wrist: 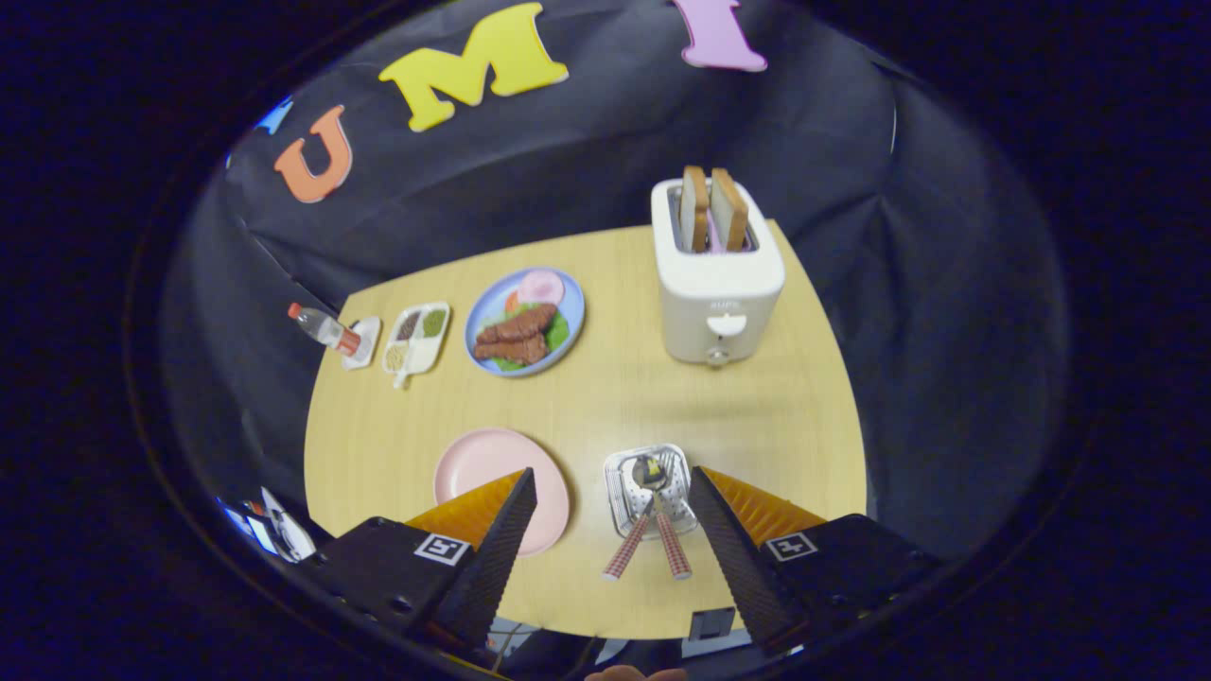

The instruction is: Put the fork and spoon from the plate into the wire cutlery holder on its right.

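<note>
Seemingly done, my fingers [605, 511] stood apart and empty, fork [670, 541] and spoon [636, 530] both in the wire cutlery holder [620, 473], plate [478, 463] bare, so I judged only withdrawal remained.

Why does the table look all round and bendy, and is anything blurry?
In the gripper view, the fisheye lens bends the table edges into curves. The toaster casts a soft shadow toward the wire cutlery holder. The fork and spoon in it look slightly soft. The open gripper straddles the holder, its fingers looking sharp.
</note>
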### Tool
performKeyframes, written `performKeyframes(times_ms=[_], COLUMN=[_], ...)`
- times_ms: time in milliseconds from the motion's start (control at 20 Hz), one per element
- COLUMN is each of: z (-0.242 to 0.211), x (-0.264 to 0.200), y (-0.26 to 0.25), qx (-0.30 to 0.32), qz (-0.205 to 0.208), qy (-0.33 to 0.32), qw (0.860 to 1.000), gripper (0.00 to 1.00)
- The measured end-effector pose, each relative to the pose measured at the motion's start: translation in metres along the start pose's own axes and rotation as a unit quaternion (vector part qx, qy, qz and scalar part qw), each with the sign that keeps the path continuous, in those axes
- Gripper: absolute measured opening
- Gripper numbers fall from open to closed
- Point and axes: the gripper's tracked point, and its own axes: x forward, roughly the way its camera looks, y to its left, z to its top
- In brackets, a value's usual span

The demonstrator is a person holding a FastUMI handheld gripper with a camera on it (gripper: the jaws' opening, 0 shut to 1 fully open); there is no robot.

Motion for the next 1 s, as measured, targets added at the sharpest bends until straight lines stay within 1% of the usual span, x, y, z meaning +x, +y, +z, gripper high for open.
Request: performKeyframes(times_ms=[50, 150, 200, 300, 450, 550, 650, 900, 1000], z=[0.009, 0.023, 0.025, 0.023, 0.019, 0.011, 0.003, -0.012, -0.015], x=[-0.017, -0.055, -0.078, -0.117, -0.149, -0.170, -0.187, -0.208, -0.207], y=[0.003, 0.012, 0.016, 0.030, 0.036, 0.044, 0.049, 0.054, 0.055], qx=[-0.012, -0.036, -0.043, -0.051, -0.064, -0.071, -0.084, -0.093, -0.094], qz=[0.003, -0.004, -0.009, -0.014, -0.039, -0.042, -0.043, -0.033, -0.029], qy=[-0.057, -0.166, -0.216, -0.294, -0.379, -0.419, -0.447, -0.472, -0.473], qw=[0.998, 0.985, 0.975, 0.954, 0.923, 0.904, 0.890, 0.876, 0.875], gripper=[0.97, 0.97, 0.97, 0.96, 0.96, 0.96, 0.96, 0.96, 0.96])
